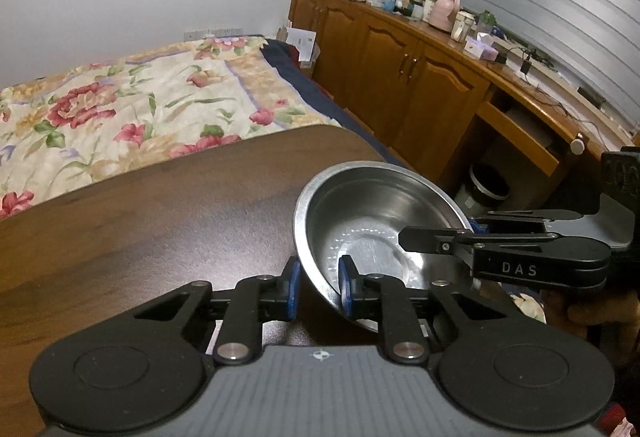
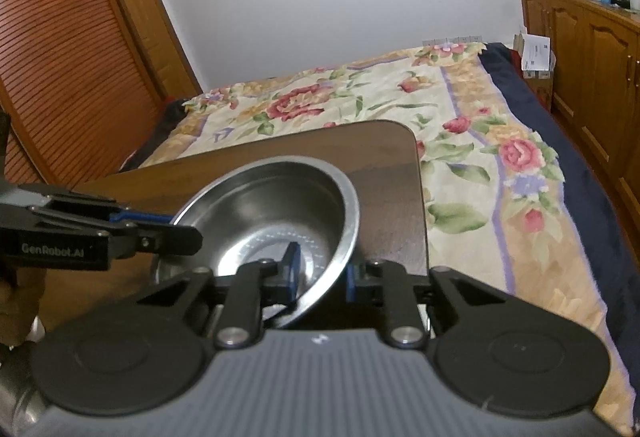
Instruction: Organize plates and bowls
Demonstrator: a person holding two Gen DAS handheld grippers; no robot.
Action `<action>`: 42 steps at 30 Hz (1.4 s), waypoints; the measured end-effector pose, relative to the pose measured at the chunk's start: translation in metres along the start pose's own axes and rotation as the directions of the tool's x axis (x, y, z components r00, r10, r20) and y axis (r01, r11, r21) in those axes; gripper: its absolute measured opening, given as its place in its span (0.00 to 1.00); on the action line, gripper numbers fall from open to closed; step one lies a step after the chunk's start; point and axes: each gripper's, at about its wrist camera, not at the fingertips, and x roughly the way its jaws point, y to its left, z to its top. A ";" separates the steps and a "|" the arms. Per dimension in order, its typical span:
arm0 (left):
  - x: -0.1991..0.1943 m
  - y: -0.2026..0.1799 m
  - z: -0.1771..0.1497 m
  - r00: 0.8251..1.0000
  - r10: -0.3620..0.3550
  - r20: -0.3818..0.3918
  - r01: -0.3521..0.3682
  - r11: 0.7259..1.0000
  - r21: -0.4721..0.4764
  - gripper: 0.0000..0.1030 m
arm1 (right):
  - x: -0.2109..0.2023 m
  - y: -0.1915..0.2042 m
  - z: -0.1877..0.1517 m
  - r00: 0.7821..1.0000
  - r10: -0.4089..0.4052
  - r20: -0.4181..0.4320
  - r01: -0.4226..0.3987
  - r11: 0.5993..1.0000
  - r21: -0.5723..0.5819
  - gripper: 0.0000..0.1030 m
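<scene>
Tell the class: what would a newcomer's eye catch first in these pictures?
A shiny steel bowl, held tilted above the dark wooden table, with the left claw and the right claw each gripping its rim on opposite sides. Behind lies a bright floral bedspread.

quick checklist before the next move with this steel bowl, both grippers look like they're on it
1. Left gripper straddles the steel bowl rim, one pad inside, one outside: ok.
2. Left pads actually clamped on the wall: cannot tell, a gap shows at the outer pad.
3. Right gripper astride the opposite rim, one pad in, one out: ok.
4. Right grip tight: cannot tell.
5. Bowl level: not ok, it looks tilted in both wrist views.
6. Bowl empty: ok, only bare metal shows inside.
7. Wooden table bare behind the bowl for setting down: ok.
</scene>
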 end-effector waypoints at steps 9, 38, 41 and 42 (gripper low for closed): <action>-0.037 -0.006 0.005 0.997 -0.005 0.081 0.005 1.000 0.009 0.21 | -0.013 0.010 0.008 0.999 0.011 0.041 -0.011 1.000 0.009 0.20; -0.155 -0.031 -0.033 0.973 -0.003 0.230 -0.007 0.999 0.043 0.22 | -0.090 0.066 0.024 0.985 0.046 0.164 -0.031 0.995 -0.095 0.19; -0.164 -0.031 -0.045 0.973 -0.003 0.232 -0.005 0.999 0.037 0.22 | -0.095 0.072 0.018 0.985 0.056 0.161 -0.041 0.994 -0.100 0.19; -0.166 -0.031 -0.050 0.973 -0.003 0.231 -0.005 0.999 0.035 0.22 | -0.096 0.073 0.015 0.986 0.062 0.158 -0.047 0.994 -0.097 0.19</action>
